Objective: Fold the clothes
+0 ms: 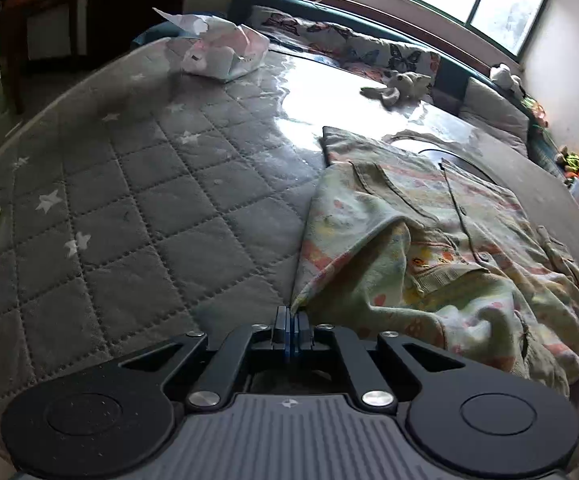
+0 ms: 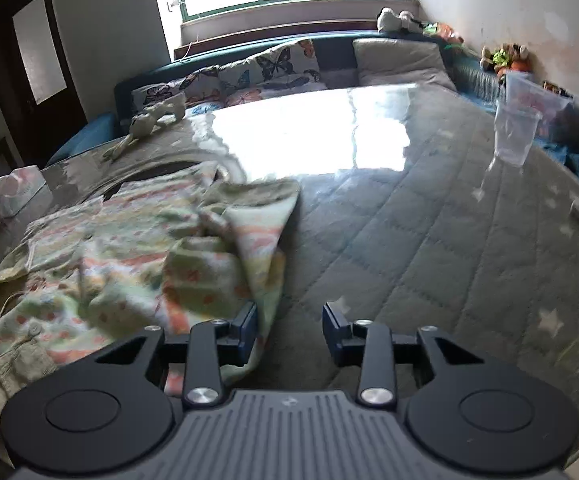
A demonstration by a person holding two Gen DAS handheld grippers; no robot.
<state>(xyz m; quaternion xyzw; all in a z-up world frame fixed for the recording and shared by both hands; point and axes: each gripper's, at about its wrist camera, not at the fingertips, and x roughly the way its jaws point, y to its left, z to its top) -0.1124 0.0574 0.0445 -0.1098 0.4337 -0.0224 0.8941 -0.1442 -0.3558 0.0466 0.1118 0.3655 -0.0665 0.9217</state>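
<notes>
Left gripper (image 1: 292,316) jaws pinched on a corner of the pastel patterned garment (image 1: 441,248), garment crumpled mid-worktop (image 1: 129,208), right gripper (image 2: 289,322) jaws wide apart, holding nothing, beside the garment's edge, clear plastic cup (image 2: 515,132) near right edge, contents unclear, tissue pack (image 1: 225,50) at far-left corner

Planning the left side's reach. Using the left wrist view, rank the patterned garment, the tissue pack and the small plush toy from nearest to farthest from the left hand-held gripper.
1. Patterned garment: its corner sits at the left hand-held gripper, spreading right.
2. Tissue pack: far across the quilt, left of centre.
3. Small plush toy: far right, near the pillows; too close to the tissue pack to call.
</notes>
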